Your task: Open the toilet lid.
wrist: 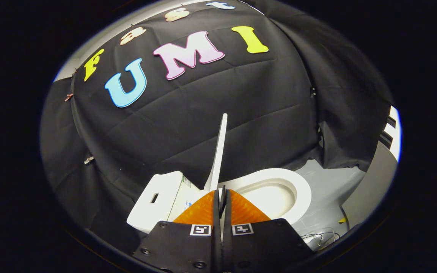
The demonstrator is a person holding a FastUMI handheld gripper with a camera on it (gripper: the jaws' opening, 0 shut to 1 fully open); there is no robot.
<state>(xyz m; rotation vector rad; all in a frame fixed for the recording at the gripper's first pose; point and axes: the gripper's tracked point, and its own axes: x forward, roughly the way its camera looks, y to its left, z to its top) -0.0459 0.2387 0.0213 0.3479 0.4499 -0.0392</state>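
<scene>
Lid raised edge-on, pinched between gripper fingers.

Hand-held gripper [221,197] low centre of frame, fingers drawn narrow with the thin white plastic toilet lid [220,151] clamped between them; lid stands near upright, rising toward frame centre. White oval toilet seat and bowl [298,189] exposed lower right. White boxy tank [157,201] lower left. Grey floor [332,182] at right.

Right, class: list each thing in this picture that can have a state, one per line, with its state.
toilet lid: raised, standing nearly upright, seen edge-on, its lower edge between the claw's fingers.
claw: fingers closed together on the lid's edge.
toilet seat: down on the bowl, uncovered.
tank: top cover on.
</scene>
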